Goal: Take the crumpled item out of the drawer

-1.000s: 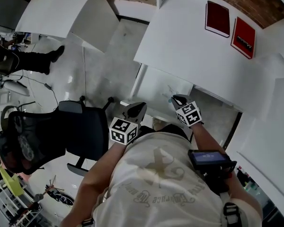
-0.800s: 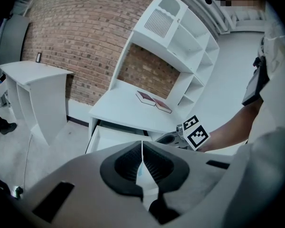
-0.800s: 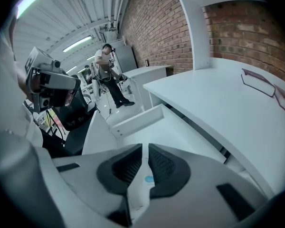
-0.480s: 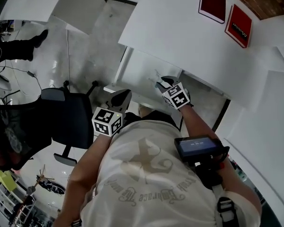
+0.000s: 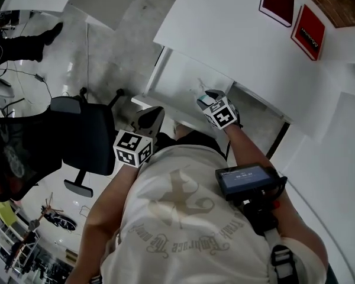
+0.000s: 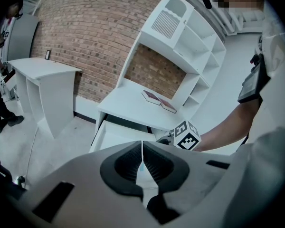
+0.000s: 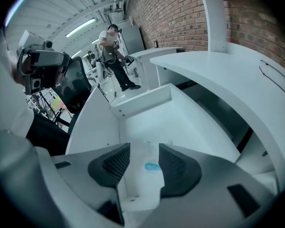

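Observation:
The white drawer (image 7: pixel 180 120) stands pulled out under the white desk (image 5: pixel 236 34). In the right gripper view a white crumpled item with a blue patch (image 7: pixel 151 167) lies in the drawer's near corner. My right gripper (image 7: pixel 145 158) points down over it; its jaws have just been opening, and the item shows in the gap with neither pad pressing on it. In the head view the right gripper (image 5: pixel 207 94) reaches into the drawer (image 5: pixel 186 84). My left gripper (image 6: pixel 142 158) is shut and empty, held back from the drawer (image 6: pixel 109 134) beside the person's body (image 5: pixel 151 116).
Two red books (image 5: pixel 279 2) lie on the desk top. A black office chair (image 5: pixel 89 141) stands at the left. A white shelf unit (image 6: pixel 190 46) rises on the desk, and a second white desk (image 6: pixel 42 75) is farther left. A person (image 7: pixel 115 56) stands far back.
My right gripper has sunk lower into the drawer. The left gripper has stayed about where it was. The head view has shifted a little.

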